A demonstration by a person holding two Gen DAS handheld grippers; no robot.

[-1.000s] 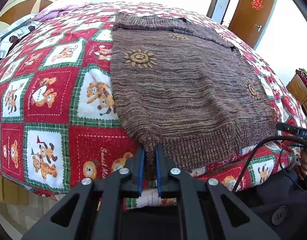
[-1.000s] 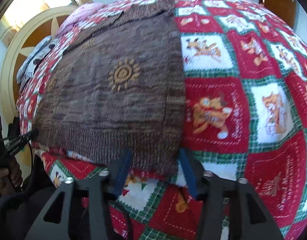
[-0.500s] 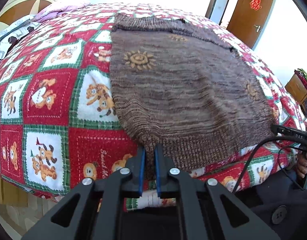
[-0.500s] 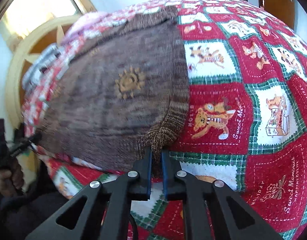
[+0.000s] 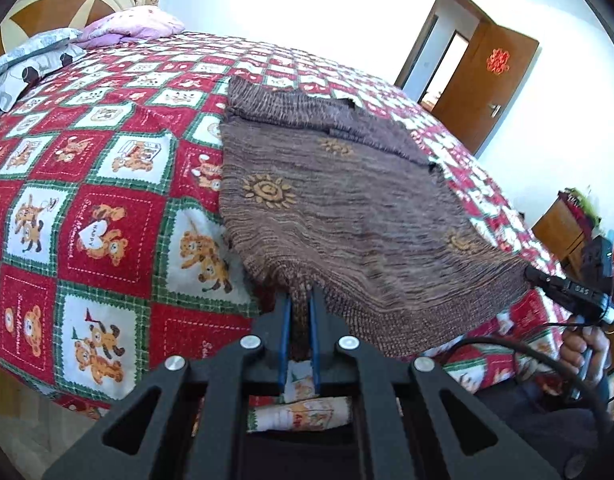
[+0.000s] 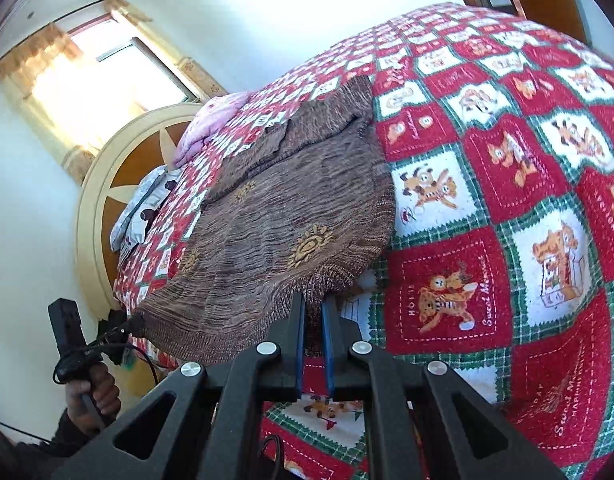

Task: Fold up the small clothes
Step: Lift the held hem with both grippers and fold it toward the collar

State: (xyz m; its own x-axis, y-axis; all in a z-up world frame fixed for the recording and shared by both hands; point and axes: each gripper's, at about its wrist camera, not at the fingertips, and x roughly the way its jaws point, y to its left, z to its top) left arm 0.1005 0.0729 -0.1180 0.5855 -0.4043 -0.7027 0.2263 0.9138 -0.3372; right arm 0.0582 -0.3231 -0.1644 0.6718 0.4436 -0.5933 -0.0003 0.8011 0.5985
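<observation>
A brown knitted sweater (image 5: 347,208) with orange sun motifs lies on the bed, sleeves folded across its far end. My left gripper (image 5: 299,300) is shut on the left corner of its ribbed hem and holds it raised off the bed. My right gripper (image 6: 313,304) is shut on the right hem corner of the sweater (image 6: 283,216), also raised. The hem hangs stretched between the two grippers. Each gripper shows in the other's view: the right one (image 5: 567,290), the left one (image 6: 119,330).
The bed carries a red, white and green quilt (image 5: 87,200) with bear pictures. Pillows (image 5: 35,64) and a round headboard (image 6: 107,184) are at its far end. A brown door (image 5: 487,80) stands open beyond. A wooden cabinet (image 5: 563,228) is at the right.
My right gripper closed on the right hem corner. Both grippers then lifted the hem off the bed and both views tilted upward.
</observation>
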